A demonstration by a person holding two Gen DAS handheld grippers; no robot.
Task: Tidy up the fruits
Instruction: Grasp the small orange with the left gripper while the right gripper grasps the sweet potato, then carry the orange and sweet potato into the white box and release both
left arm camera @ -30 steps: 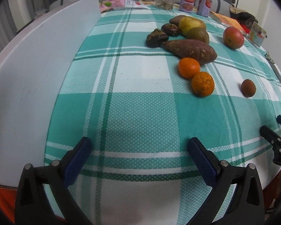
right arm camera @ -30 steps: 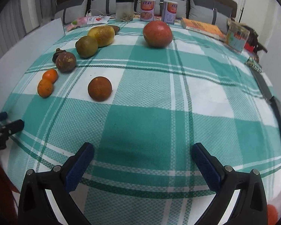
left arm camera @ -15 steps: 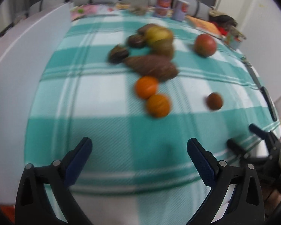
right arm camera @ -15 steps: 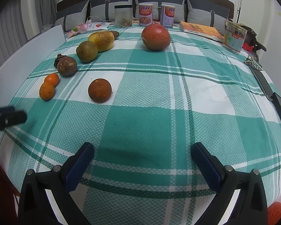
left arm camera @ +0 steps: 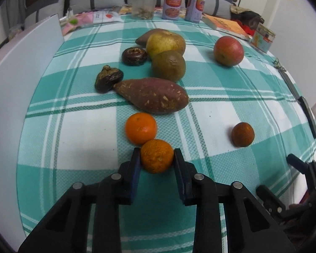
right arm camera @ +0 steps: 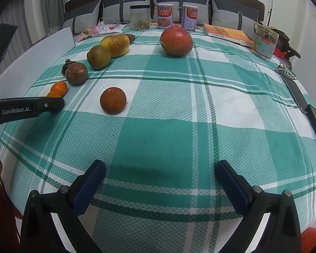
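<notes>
While the right tongs (right arm camera: 160, 186) are hanging wide and empty over bare cloth, we are closing the left tongs (left arm camera: 157, 158) on the near orange (left arm camera: 157, 155), still touching its neighbour (left arm camera: 140, 128) on the surface (left arm camera: 84, 130), probably to regroup it. Whether it is lifting, we cannot tell.

Both wrist views look low across the tabletop (left arm camera: 78, 126) toward the sofa (right arm camera: 179, 2) behind it. The left view sits close to the fruit cluster; the right view sits farther back, right of it. Both share the apple (left arm camera: 228, 51) and cans (right arm camera: 165, 16).
</notes>
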